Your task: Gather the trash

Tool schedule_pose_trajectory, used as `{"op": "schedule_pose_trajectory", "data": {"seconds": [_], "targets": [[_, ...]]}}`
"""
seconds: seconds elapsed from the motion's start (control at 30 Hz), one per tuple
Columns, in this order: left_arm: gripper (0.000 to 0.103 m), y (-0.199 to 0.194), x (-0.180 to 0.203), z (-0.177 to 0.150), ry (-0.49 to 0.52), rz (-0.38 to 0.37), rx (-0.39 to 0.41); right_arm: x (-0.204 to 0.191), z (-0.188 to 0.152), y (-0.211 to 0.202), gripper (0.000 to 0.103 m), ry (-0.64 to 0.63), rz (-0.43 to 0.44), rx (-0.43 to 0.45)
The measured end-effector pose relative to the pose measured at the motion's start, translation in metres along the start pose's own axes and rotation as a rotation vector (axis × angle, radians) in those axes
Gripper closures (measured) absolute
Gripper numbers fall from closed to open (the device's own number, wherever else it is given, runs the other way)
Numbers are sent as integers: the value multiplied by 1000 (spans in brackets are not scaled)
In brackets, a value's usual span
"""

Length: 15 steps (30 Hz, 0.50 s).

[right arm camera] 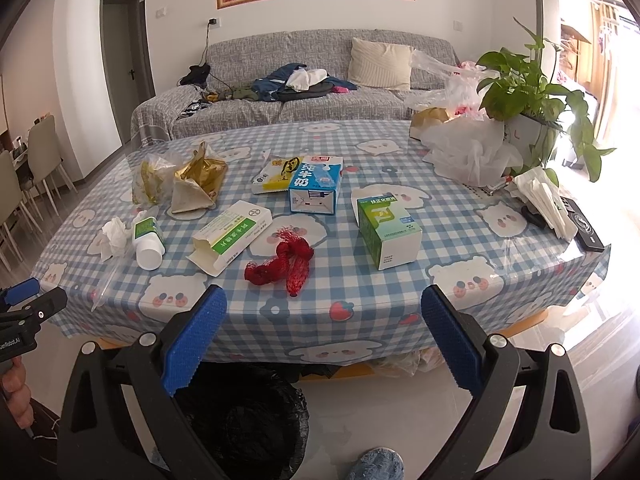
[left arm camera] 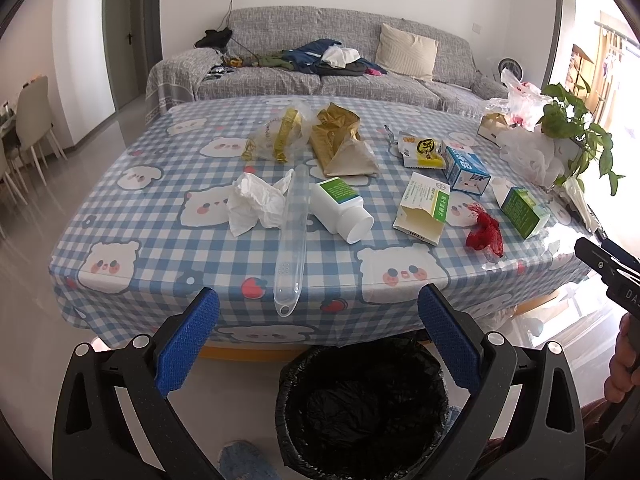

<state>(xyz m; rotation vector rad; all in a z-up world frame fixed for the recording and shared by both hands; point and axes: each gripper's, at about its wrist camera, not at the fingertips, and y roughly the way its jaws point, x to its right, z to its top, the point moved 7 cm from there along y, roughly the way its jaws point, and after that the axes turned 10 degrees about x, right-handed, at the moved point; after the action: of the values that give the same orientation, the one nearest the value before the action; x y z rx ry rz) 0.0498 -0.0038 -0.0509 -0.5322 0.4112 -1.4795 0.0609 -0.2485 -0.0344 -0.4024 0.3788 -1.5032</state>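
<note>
Black liner fills the trash bin [left arm camera: 362,408] on the floor just in front of the table [left arm camera: 132,216], and as far as I can see into it nothing lies inside, so I judge the collecting has barely begun. My left gripper [left arm camera: 318,320] hangs over the bin's near edge with its jaws spread wide and nothing between them; my right gripper [right arm camera: 324,320] sits beside it, jaws equally wide and empty.

Everything I'd call trash is on the checked cloth. Nearest my left jaws is a clear plastic tube [left arm camera: 292,236] pointing at the table edge, with a crumpled tissue [left arm camera: 256,204] just beside it and a white pill bottle [left arm camera: 342,210] lying on its side on the other flank. Further back sit a clear bag with gold ribbon [left arm camera: 276,136] and a gold foil packet [left arm camera: 340,140]. Nearest my right jaws is a red mesh net [right arm camera: 286,262], between an opened yellow-green carton [right arm camera: 232,236] and a green box [right arm camera: 386,230]; a blue milk carton [right arm camera: 316,184] and a yellow packet [right arm camera: 276,174] lie behind. All of it is left to clear.
</note>
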Motion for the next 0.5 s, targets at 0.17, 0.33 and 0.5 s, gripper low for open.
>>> {"op": "schedule_pose_trajectory", "data": {"seconds": [0.17,0.33,0.5], "targets": [[6,-2,1,-1,6,5,2,-1,1,-1,9,1,-1,3],[6,-3,0,-1,10,10,2,-1,1,-1,9,2,0,2],[6,-3,-3,1,10,17,3,-3,2,-2,9,6,3,0]]}}
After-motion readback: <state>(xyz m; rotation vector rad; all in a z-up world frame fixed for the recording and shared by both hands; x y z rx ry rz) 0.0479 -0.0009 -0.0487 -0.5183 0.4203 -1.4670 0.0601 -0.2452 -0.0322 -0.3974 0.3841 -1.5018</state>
